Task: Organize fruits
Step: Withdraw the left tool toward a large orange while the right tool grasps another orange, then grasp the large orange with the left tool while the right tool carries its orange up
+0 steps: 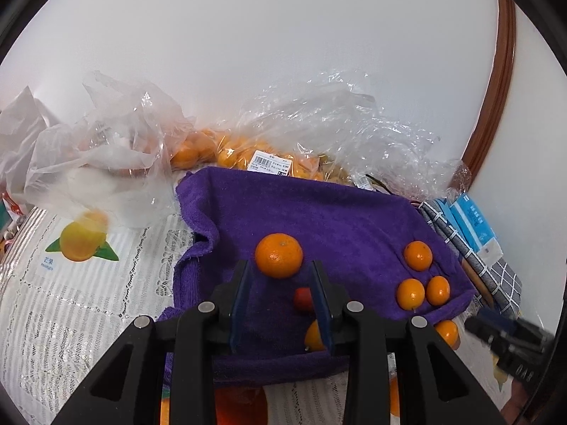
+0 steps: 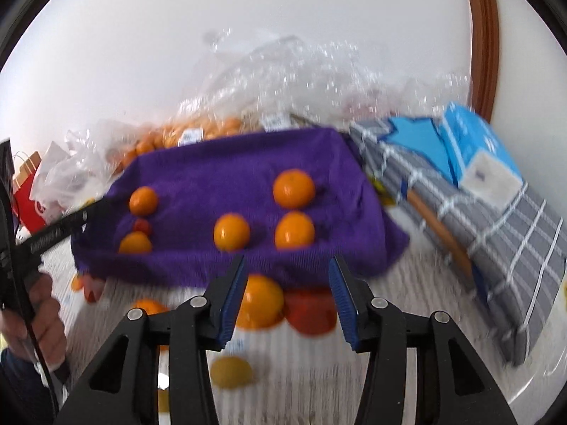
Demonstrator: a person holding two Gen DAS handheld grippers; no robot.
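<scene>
Scene: purple towel (image 1: 319, 219) spread over a raised tray on the bench (image 1: 71, 301); several oranges lie on it, a big orange (image 1: 279, 255) toward the left, smaller ones toward the right (image 1: 418, 255).
Stock: bags (image 1: 283, 148) of more oranges behind the towel, against the wall.
Left gripper (image 1: 280, 283): fingers slightly apart, nothing between the pads. It hovers over the towel just short of the big orange; a small red fruit (image 1: 302, 299) shows in the gap, lower down.
Right gripper (image 2: 287, 279): fingers apart, empty. It sits low at the towel's near edge, over an orange (image 2: 260, 301) and a red fruit (image 2: 312, 313) that lie on the bench in front of the tray. View is blurred.
Step, my reading: right gripper is picking the next loose fruit off the bench to add to the towel.
Method: centre the orange between the pads before closing; come down from above so the towel's hanging edge is not caught.
Grip: round, smooth skin; close gently at the widest part or it will squirt out.
Placement: set it in a bare patch, apart from its neighbours, so nothing rolls.
Risk: the red fruit touches the orange; a pad may nudge it away.
</scene>
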